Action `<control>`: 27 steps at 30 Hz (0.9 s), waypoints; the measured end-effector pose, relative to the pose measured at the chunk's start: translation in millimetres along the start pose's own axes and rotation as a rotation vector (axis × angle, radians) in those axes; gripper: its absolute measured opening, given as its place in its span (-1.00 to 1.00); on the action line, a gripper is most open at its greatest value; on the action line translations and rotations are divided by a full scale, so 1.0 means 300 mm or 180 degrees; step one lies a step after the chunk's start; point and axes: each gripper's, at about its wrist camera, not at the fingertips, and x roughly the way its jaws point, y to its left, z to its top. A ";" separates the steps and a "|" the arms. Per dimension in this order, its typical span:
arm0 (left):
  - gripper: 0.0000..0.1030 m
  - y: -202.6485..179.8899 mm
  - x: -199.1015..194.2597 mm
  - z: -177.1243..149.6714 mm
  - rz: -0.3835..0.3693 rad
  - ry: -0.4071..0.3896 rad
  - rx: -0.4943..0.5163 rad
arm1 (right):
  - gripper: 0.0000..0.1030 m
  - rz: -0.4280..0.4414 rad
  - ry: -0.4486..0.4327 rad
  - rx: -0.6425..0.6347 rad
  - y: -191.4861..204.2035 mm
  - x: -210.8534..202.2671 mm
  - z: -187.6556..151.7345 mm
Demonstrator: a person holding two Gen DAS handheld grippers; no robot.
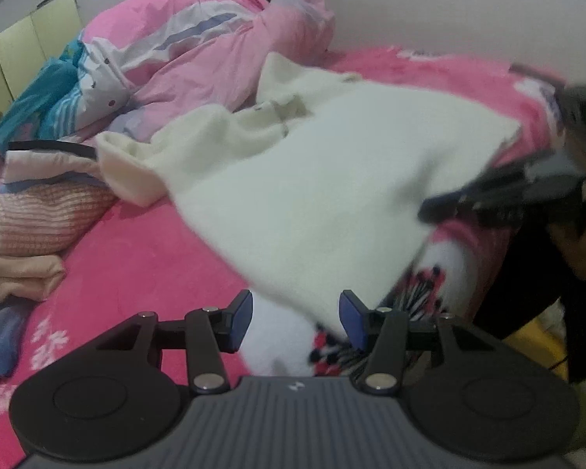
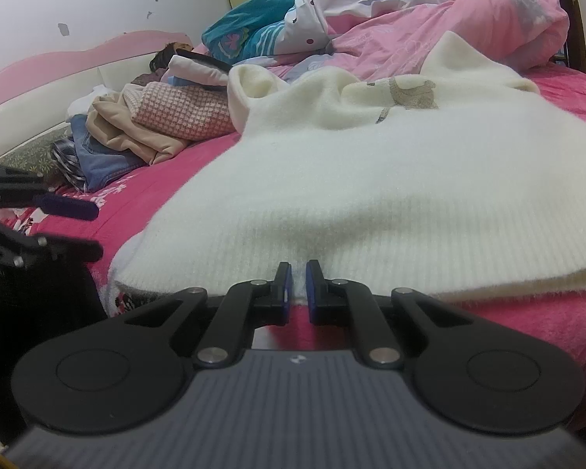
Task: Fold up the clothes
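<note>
In the left wrist view, the left claw (image 1: 296,318) stood open and empty above the near edge of the bed (image 1: 144,258), where the white sweater (image 1: 324,179) lay spread. In the right wrist view, the right claw (image 2: 299,285) was pinched shut on the sweater's ribbed hem (image 2: 371,250). The knit looked soft, light and floppy, best taken by hem or shoulders; folded clothes (image 2: 152,133) crowded the headboard side, leaving open room toward the near edge.

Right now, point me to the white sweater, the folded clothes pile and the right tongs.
white sweater (image 2: 390,179): right wrist view, on the middle of its spread body.
folded clothes pile (image 2: 168,121): right wrist view, on the pink checked piece.
right tongs (image 2: 299,285): right wrist view, midway between the tips, pinching the sweater's ribbed hem.
</note>
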 end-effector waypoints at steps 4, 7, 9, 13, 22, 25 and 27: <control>-0.04 -0.053 0.080 0.040 -0.0067 -0.0033 0.0166 | -0.89 -0.0010 -0.0003 0.0034 0.001 -0.002 0.004; -0.13 -0.078 0.171 0.070 -0.0016 0.0024 0.0257 | -0.89 -0.0005 -0.0014 0.0063 0.000 -0.006 0.005; -0.18 -0.076 0.227 0.083 0.0105 0.0072 0.0297 | -0.89 0.0002 -0.0014 0.0078 -0.002 -0.006 0.006; -0.14 -0.040 0.276 0.099 0.0258 0.0068 0.0259 | -0.89 0.0003 -0.0032 0.0068 -0.002 -0.012 0.011; -0.13 0.005 0.306 0.095 0.0233 -0.0003 0.0270 | -0.84 0.0416 -0.0048 -0.0269 0.077 -0.013 0.051; -0.13 0.019 0.315 0.090 0.0189 -0.0029 0.0242 | -0.85 0.0339 0.0122 -0.0518 0.115 0.055 0.021; -0.13 0.033 0.319 0.090 0.0144 -0.0027 0.0174 | -0.88 0.0208 0.0088 -0.0744 0.144 0.069 0.004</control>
